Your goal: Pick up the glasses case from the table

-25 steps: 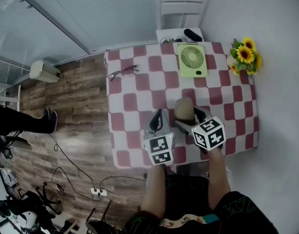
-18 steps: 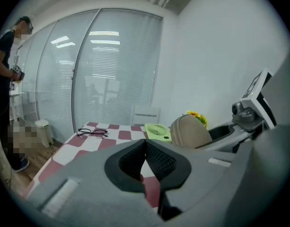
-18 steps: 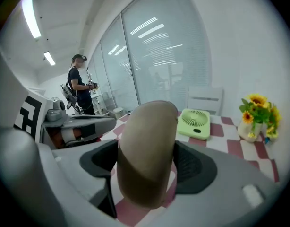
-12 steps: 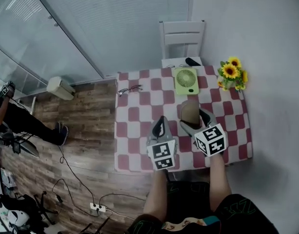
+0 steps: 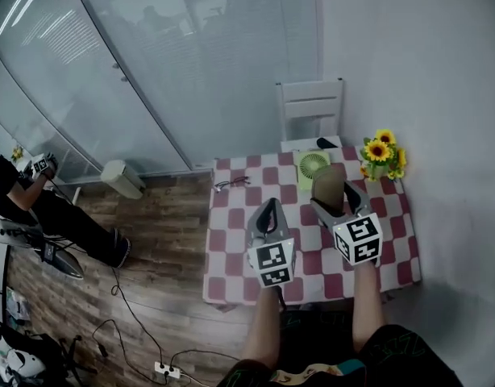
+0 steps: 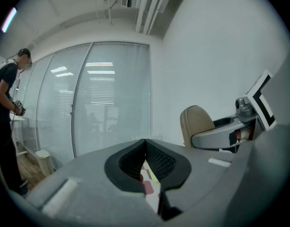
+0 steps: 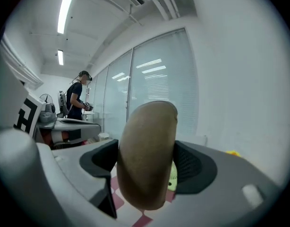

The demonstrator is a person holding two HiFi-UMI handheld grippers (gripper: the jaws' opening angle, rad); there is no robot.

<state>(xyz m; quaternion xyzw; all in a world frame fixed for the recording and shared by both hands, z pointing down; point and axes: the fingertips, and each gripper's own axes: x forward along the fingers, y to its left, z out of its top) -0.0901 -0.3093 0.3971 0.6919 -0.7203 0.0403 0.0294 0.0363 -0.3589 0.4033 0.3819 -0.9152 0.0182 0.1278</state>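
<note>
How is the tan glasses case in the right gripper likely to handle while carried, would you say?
The glasses case shows no dent between the right gripper's pressing jaws, so it is probably rigid. Its smooth, curved shell may slip or pivot under a light grip. Laid on the table, it could rock.

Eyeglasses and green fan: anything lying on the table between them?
Nothing: the head view shows only bare checked tablecloth between the eyeglasses and the green fan. The glasses case is off the table, clamped in the right gripper.
</note>
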